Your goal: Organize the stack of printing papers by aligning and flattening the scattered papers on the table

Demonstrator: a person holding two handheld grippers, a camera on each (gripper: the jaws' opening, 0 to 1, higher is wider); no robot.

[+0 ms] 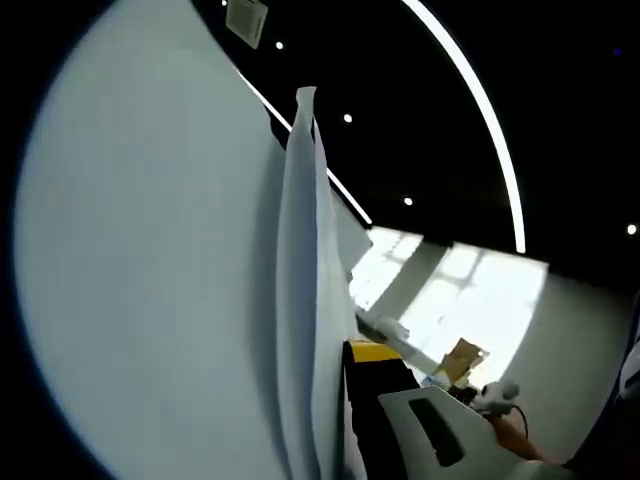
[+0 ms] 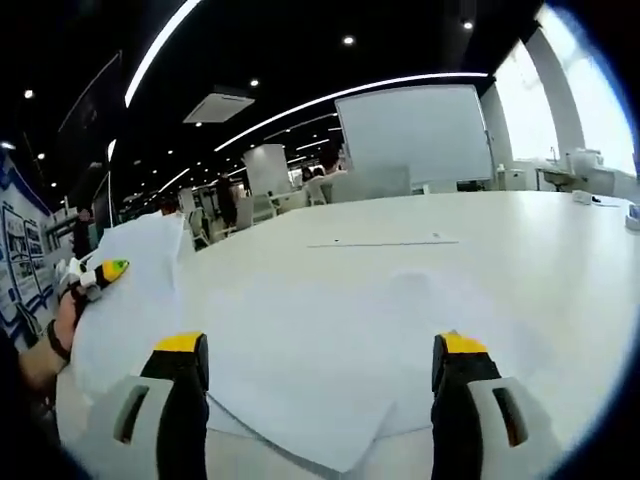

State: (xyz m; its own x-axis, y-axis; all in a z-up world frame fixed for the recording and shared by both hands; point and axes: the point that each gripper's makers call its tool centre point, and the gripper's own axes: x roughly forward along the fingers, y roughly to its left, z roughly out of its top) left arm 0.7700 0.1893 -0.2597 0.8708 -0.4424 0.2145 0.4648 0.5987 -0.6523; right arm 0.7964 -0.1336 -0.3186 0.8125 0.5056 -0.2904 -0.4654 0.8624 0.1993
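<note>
White printing papers [image 1: 150, 280] stand on edge right before the left gripper view's camera, several sheet edges fanning at the middle. My left gripper [image 1: 335, 365] is shut on them: its black jaw with a yellow tip presses against the sheets, and the other jaw is hidden behind them. In the right gripper view the left gripper [image 2: 97, 272], held by a hand, lifts the left side of the papers [image 2: 300, 370], which otherwise lie spread on the white table [image 2: 480, 260]. My right gripper [image 2: 320, 365] hovers open over the flat sheets, holding nothing.
A large whiteboard [image 2: 415, 130] stands beyond the table's far edge, with chairs and desks further back. Small objects [image 2: 590, 198] lie at the table's far right. A paper corner [image 2: 345, 460] points toward the near edge.
</note>
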